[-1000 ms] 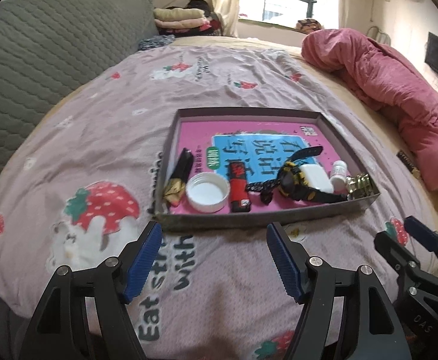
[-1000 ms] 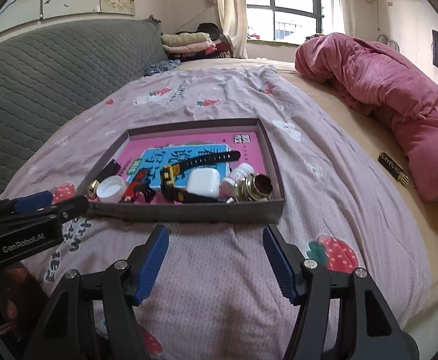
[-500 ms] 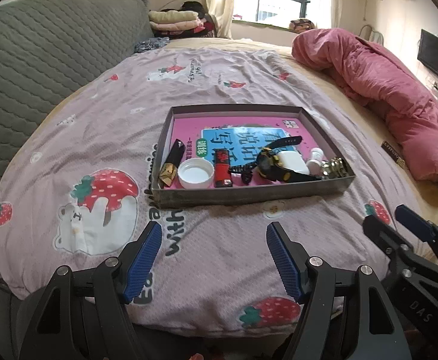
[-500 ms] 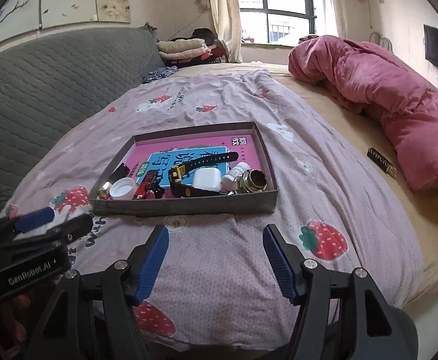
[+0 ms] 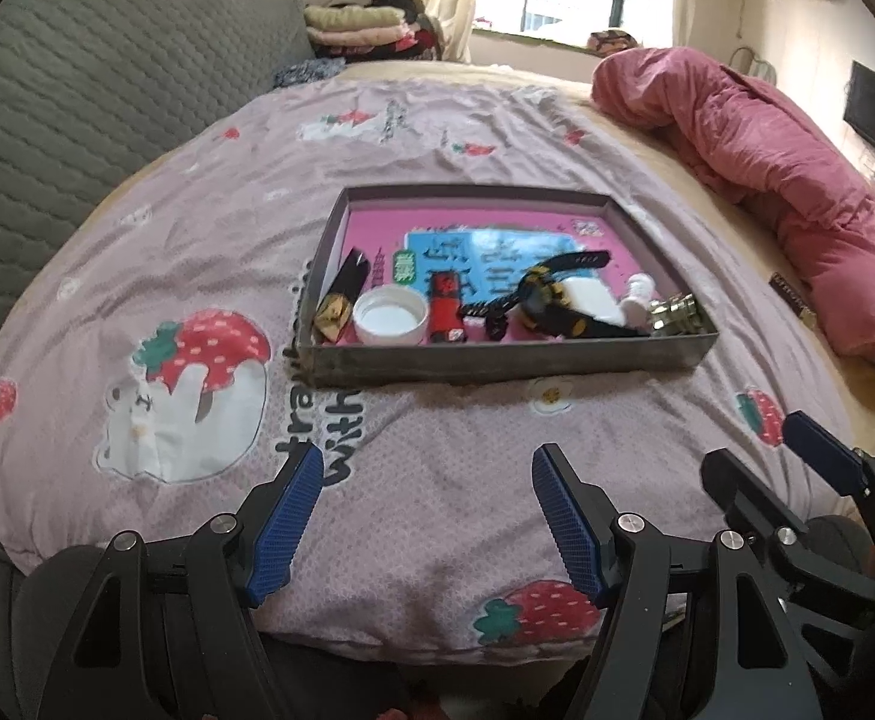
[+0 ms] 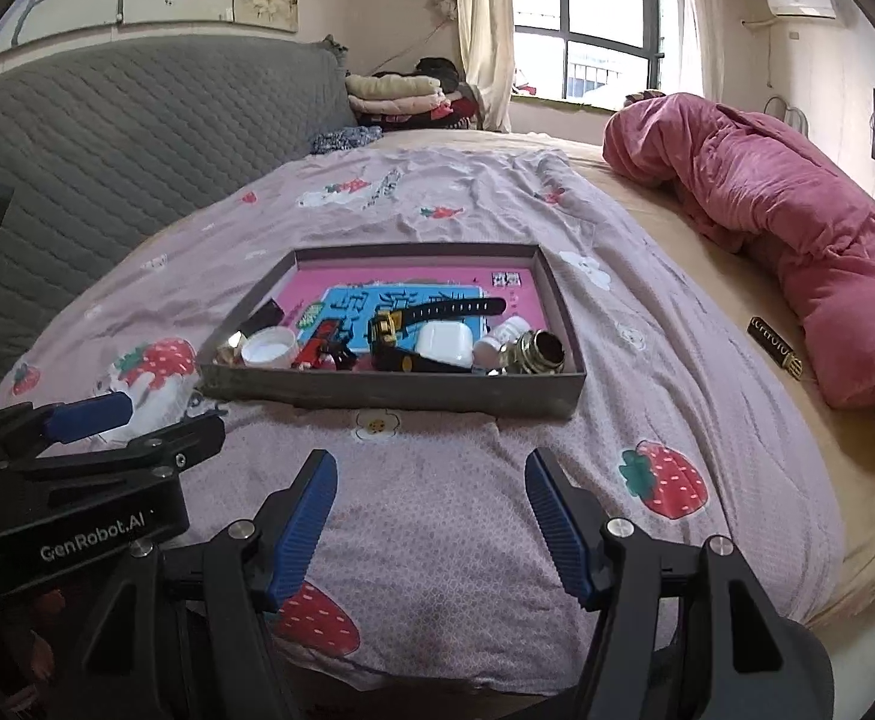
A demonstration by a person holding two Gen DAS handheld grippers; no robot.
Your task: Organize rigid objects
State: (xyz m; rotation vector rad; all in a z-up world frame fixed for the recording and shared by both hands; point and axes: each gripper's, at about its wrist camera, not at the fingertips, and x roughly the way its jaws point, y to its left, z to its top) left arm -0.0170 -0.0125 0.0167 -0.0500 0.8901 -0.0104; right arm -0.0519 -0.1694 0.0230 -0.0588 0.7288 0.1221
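Note:
A shallow grey box (image 5: 497, 357) (image 6: 389, 390) with a pink book as its floor sits on the bed. Along its near side lie a black-and-gold item (image 5: 341, 294), a white jar lid (image 5: 390, 317) (image 6: 267, 348), a red lighter (image 5: 446, 306), a black-and-yellow watch (image 5: 548, 297) (image 6: 404, 324), a white earbud case (image 5: 590, 294) (image 6: 444, 341), a small white bottle (image 5: 638, 294) and a brass piece (image 5: 674, 313) (image 6: 536, 353). My left gripper (image 5: 428, 516) is open and empty, low over the bed's near edge. My right gripper (image 6: 431, 522) is open and empty beside it.
A small black-and-gold bar (image 5: 791, 300) (image 6: 774, 345) lies on the tan sheet right of the box. A rolled pink quilt (image 6: 797, 228) runs along the right. A grey quilted headboard (image 6: 107, 138) stands on the left, with folded clothes (image 6: 395, 96) by the window.
Both grippers have drawn back from the box toward the bed's near edge; the box looks smaller and farther. Both stayed open and empty.

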